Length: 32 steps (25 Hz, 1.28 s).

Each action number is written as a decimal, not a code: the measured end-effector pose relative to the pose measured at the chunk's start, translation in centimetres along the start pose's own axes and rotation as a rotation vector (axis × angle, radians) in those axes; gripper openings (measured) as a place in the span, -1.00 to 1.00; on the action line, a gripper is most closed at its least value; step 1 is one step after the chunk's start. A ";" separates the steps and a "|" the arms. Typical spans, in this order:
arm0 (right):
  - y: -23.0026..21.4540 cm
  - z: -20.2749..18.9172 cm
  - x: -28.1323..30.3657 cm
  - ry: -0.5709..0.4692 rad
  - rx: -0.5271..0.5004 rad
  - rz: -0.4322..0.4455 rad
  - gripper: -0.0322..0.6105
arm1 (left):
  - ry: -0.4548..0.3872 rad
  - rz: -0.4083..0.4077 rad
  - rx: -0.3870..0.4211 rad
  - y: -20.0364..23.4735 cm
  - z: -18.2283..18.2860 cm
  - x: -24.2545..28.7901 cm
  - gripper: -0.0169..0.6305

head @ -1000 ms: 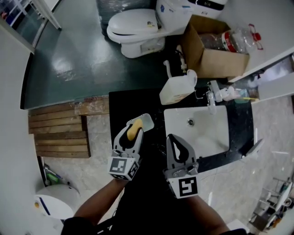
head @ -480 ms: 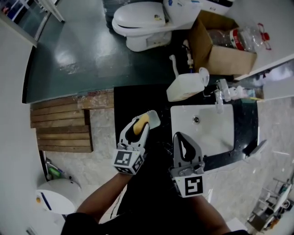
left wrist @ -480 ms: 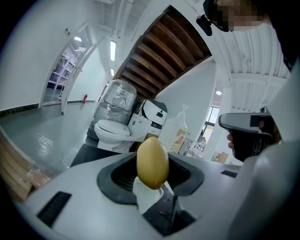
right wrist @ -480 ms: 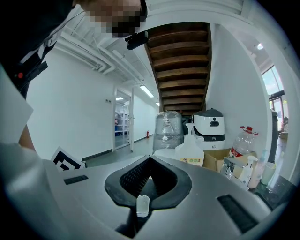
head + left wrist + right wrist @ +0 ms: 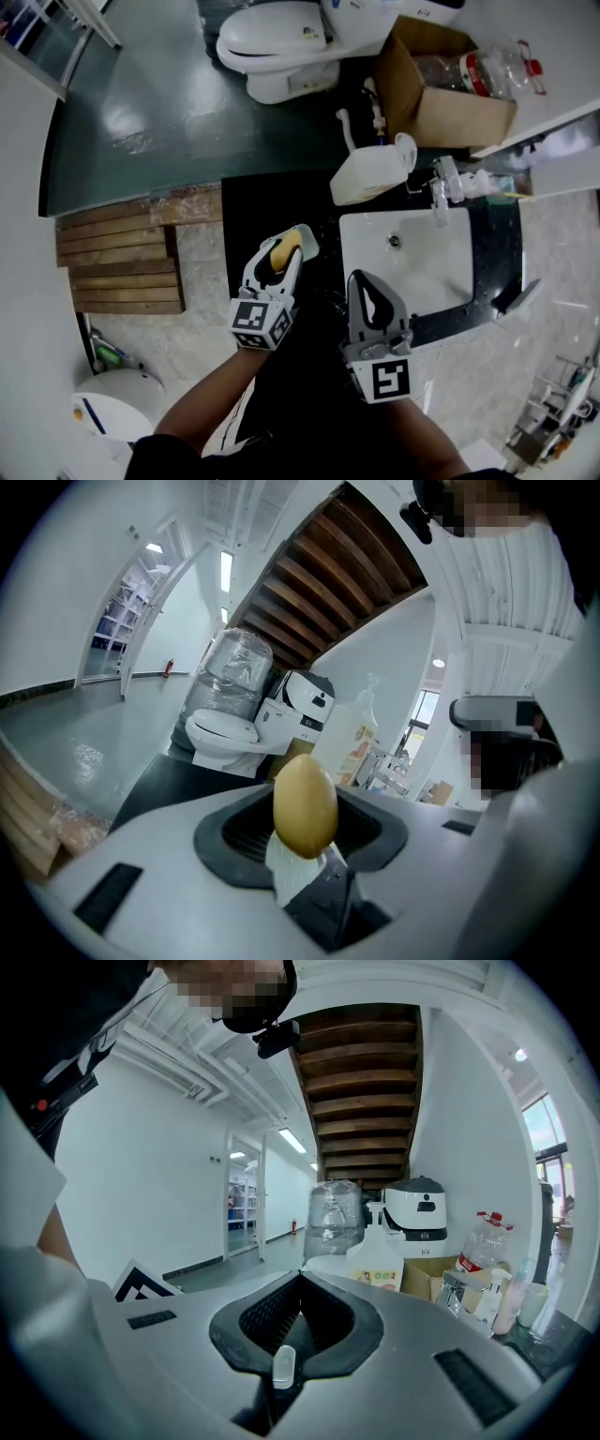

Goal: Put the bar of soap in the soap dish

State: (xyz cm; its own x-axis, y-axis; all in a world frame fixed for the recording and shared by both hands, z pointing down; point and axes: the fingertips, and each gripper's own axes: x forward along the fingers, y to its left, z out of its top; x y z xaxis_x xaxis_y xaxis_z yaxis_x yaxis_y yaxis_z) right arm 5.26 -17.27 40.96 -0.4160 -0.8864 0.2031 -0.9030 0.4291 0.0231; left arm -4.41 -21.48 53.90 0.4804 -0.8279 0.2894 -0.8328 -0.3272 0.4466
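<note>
- The left gripper point(image 5: 278, 253) grips the yellow bar of soap point(image 5: 305, 803); only the head view shows the white soap dish point(image 5: 303, 240) at its tip.
- The right gripper point(image 5: 362, 281) has its jaws together and empty, beside the sink point(image 5: 422, 272).
- Farther away are a white jug point(image 5: 370, 176) and a toilet point(image 5: 272, 42).

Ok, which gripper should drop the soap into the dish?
Left. The left gripper clamps the yellow soap bar right at the white soap dish; the right gripper is shut and empty.

Smooth bar of soap point(image 5: 305, 803), glossy white ceramic sink point(image 5: 422, 277), rough wooden slats point(image 5: 122, 272), matt cardboard box point(image 5: 441, 108)
</note>
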 end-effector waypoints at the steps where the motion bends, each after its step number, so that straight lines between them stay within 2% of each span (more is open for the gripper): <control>1: 0.0 -0.1 0.0 0.003 0.004 0.001 -0.88 | 0.004 0.001 -0.001 0.0 -0.1 0.1 -0.47; 8: -0.2 -0.4 0.3 0.012 0.000 -0.001 -0.88 | 0.067 0.005 -0.038 0.7 -2.1 0.7 -0.47; 17: -0.7 -0.9 0.2 0.019 0.001 -0.012 -0.88 | 0.102 -0.003 -0.014 0.4 -2.8 1.3 -0.47; 21: -0.5 -0.8 0.2 0.016 0.008 -0.009 -0.88 | 0.127 0.025 0.007 0.6 -3.0 1.2 -0.47; 25: -1.0 -0.6 -0.2 0.012 0.004 -0.027 -0.88 | 0.193 0.044 -0.017 0.7 -3.6 1.3 -0.47; 27: -1.6 -0.6 -0.4 0.011 0.007 -0.043 -0.88 | 0.215 0.035 -0.035 0.6 -3.8 1.5 -0.46; 32: -1.3 -0.7 -0.3 0.002 0.007 -0.036 -0.88 | 0.233 0.007 0.003 0.3 -4.2 1.7 -0.46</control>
State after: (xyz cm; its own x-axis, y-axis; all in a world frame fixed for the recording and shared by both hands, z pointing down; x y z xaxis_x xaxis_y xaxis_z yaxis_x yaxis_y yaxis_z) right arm 6.65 -17.47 41.56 -0.3832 -0.9008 0.2042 -0.9180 0.3958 0.0231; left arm -2.67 -21.09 58.05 0.5251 -0.7024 0.4805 -0.8369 -0.3238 0.4412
